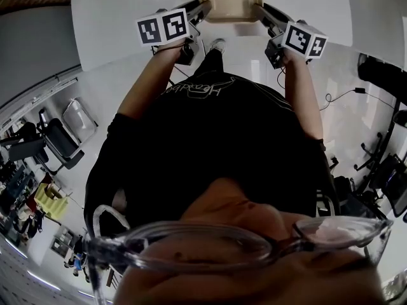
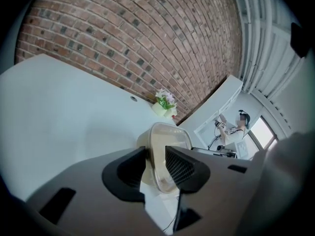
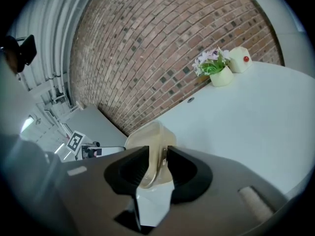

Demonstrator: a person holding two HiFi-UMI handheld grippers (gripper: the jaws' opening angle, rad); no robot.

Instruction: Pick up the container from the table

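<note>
Two tools are clamped on one container, and both are seen at the top of the head view. Just left of centre, the left tool [image 1: 203, 9] is pinched on the left end wall of the container [image 1: 230, 2]. In the left gripper view the thin wall is gripped between the ribbed jaws, and the rest of the container is seen reaching away above them.

The container, pale, translucent, round-cornered and apparently empty, is held at top centre. Its long axis is laid across the picture, from one tool to the other. Just right of centre, the right tool [image 1: 261, 10] is closed on the opposite end wall, and in the right gripper view the rim is seen nipped between its jaws. Neither hand is nearer, since each end is taken by its own tool.

The container is judged to be clear of the white counter [image 1: 127, 18], though the gap beneath it cannot be made out with certainty. For the lift, both ends would have to be kept level, as so thin a wall could be flexed or slipped out of a pinch.

Little is found in the way. Far back on the counter, against the brick wall [image 2: 147, 33], a pot of flowers [image 2: 165, 103] is set, well apart from the container. Just beside it, a pale rounded thing [image 3: 240, 59] with a red dot is shown in the right gripper view.
</note>
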